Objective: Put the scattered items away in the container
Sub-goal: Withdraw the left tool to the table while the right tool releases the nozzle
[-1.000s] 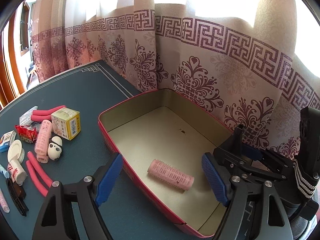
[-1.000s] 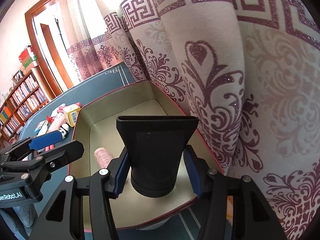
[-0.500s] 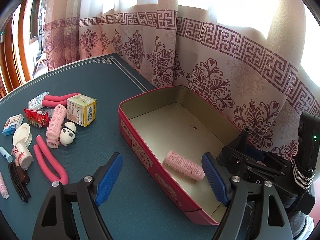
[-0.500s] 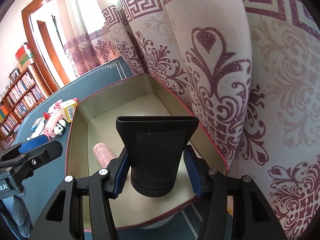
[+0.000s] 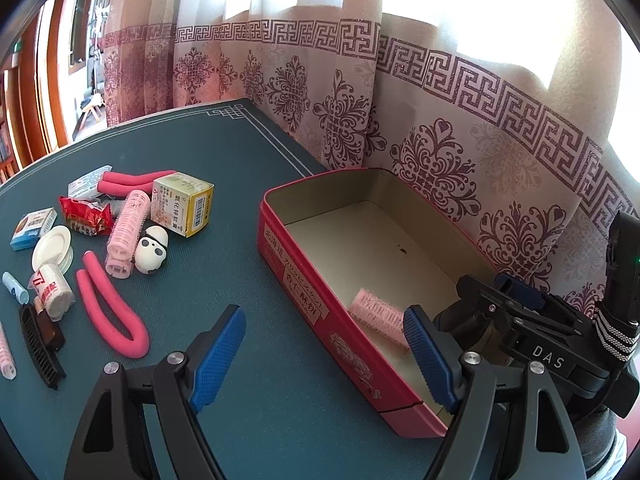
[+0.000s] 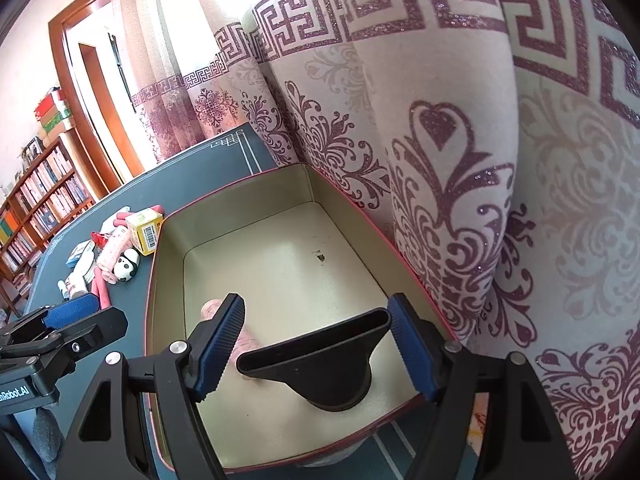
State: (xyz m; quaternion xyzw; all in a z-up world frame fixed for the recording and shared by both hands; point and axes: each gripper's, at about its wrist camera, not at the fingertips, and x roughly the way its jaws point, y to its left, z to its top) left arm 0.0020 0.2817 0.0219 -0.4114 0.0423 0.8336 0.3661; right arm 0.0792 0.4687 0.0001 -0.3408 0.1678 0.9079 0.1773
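Nozzle lies in tin, right hand-held gripper spread, clear. Left hand-held gripper spread, empty. Curler judged light, springy: pinch mid-barrel.

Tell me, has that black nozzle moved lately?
Yes. The black nozzle has dropped out of the right tool, now open, and lies tipped on the floor of the tin.

A patterned curtain hangs along the table's far edge; bookshelves stand far left.
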